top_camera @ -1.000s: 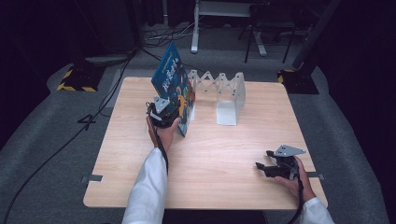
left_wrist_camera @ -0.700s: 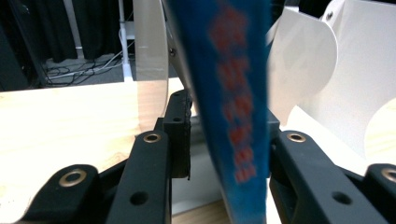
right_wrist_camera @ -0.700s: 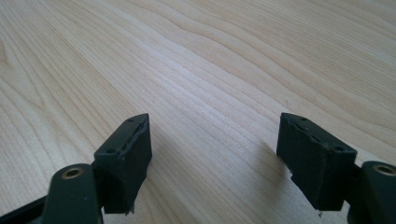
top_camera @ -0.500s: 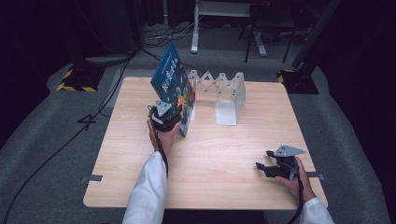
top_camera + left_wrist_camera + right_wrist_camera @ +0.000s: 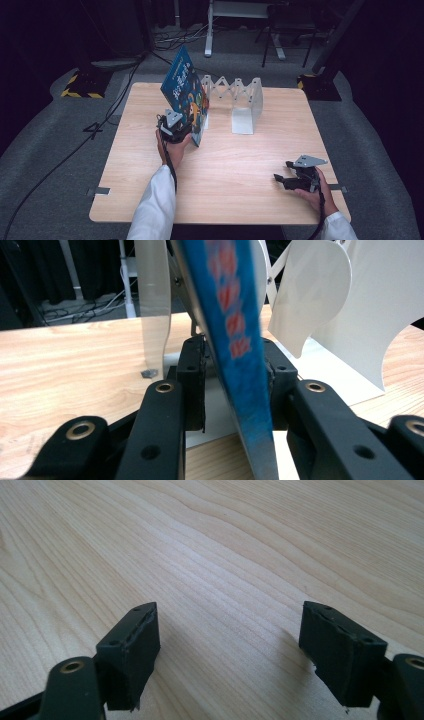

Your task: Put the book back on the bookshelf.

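1. Right gripper (image 5: 284,180) is resting on the table (image 5: 235,160), well nearer than the rack (image 5: 242,100), jaws spread and empty.
2. Left gripper (image 5: 235,385) is clamping the book (image 5: 184,95), tilting at the rack's left end; slotting likely remaining.

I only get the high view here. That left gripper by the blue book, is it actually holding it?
Observer: Yes. In the left gripper view the left gripper has one jaw on each side of the blue book, clamped on its edge.
Operator: What lies just past the book?
Observer: The white rack; its rounded dividers stand right behind the book.
Operator: And the other hand?
Observer: The right gripper view shows the right gripper with jaws wide apart above the bare table, nothing between them.
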Demonstrator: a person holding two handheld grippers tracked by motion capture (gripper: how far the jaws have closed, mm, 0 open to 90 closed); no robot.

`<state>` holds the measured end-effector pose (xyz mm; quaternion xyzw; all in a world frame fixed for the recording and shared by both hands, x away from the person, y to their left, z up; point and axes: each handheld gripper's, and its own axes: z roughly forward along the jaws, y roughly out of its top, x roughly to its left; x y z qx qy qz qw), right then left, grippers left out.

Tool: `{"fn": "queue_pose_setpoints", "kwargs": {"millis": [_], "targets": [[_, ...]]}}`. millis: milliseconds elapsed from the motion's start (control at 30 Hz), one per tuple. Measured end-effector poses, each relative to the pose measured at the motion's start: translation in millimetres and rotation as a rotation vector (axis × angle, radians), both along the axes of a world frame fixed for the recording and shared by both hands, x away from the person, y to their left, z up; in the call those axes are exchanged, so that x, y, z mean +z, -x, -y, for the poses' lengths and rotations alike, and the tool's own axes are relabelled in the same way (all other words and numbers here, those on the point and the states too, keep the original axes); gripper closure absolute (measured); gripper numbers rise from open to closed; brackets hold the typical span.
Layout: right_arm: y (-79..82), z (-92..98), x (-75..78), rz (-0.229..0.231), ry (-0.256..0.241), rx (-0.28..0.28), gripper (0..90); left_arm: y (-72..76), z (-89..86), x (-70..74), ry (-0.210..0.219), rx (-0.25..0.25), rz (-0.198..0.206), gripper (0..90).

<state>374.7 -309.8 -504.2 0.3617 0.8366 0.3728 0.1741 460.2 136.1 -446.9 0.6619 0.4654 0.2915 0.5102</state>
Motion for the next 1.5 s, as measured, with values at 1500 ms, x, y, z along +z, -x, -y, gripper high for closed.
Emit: {"fn": "queue_pose_setpoints", "kwargs": {"millis": [1500], "targets": [[0.3,-0.2,10.0,-0.003,0.009,-0.046,27.1,61.6,-42.7,46.6,-0.232,-0.188,0.085,66.2]]}}
